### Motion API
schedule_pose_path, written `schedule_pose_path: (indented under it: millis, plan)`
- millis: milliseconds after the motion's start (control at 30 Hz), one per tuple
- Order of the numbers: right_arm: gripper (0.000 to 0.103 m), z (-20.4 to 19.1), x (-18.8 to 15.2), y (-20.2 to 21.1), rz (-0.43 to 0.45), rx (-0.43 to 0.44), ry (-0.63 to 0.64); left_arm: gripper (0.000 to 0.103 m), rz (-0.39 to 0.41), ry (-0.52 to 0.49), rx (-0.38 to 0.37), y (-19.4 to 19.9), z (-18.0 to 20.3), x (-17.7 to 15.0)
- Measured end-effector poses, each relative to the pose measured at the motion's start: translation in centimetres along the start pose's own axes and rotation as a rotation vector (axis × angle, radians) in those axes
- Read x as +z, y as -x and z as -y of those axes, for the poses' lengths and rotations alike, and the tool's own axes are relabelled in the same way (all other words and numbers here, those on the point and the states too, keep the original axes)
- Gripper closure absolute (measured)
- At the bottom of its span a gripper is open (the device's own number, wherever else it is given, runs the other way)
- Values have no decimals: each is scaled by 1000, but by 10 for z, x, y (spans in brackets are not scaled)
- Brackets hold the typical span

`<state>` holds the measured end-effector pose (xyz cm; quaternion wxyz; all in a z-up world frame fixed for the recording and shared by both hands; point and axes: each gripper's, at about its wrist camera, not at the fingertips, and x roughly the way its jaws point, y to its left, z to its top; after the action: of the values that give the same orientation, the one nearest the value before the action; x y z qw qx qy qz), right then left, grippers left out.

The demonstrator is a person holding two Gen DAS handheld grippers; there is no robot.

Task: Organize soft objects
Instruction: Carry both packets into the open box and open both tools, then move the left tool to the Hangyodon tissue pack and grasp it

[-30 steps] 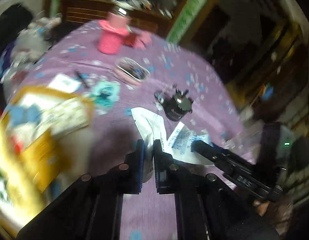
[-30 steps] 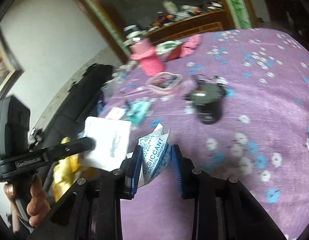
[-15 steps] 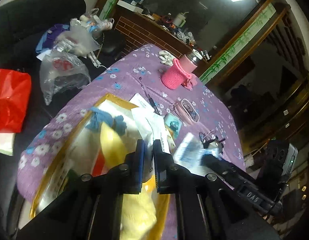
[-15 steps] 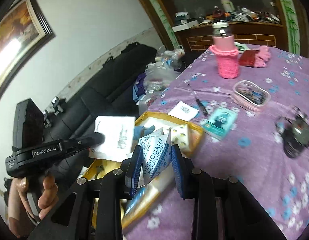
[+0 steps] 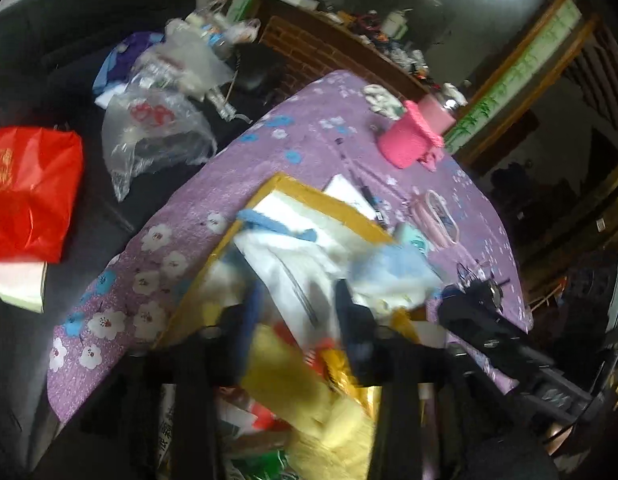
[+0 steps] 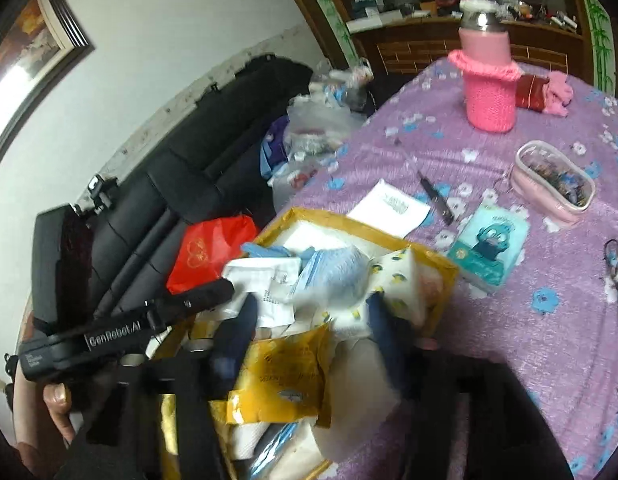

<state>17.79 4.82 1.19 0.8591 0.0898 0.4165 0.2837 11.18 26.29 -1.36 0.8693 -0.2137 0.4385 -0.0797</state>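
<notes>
A yellow cardboard box (image 6: 349, 224) full of soft packets, tissues and bags stands at the near edge of the purple flowered table. Over it, my right gripper (image 6: 309, 312) is opening its jaws. The blue-and-white desiccant packet (image 6: 333, 272) lies blurred just beyond the fingers, and no pad presses on it. My left gripper (image 5: 299, 300) is also opening its jaws above the box (image 5: 329, 200). The white packet (image 5: 293, 276) sits loose between its fingers on the pile. In the right wrist view the left gripper (image 6: 213, 292) reaches in from the left, held by a hand (image 6: 57, 400).
On the table behind the box are a white slip (image 6: 389, 208), a pen (image 6: 435, 196), a teal card pack (image 6: 489, 248), a pink pouch (image 6: 553, 188) and a bottle in a pink knitted sleeve (image 6: 489, 92). A black sofa (image 6: 169, 184) with a red bag (image 6: 209, 252) and plastic bags (image 5: 157, 128) flanks the table.
Both grippers swung from the table's middle to above the yellow box. Their jaws, shut on the white packet and the desiccant packet before, now stand apart, and both packets have dropped onto the pile.
</notes>
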Motion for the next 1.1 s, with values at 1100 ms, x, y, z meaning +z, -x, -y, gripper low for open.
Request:
schedule_pose_path:
  millis: [1100]
  plan:
    - [20,181,-32,95,296,-100,-294,30,-488,-496,189,-220,184,40]
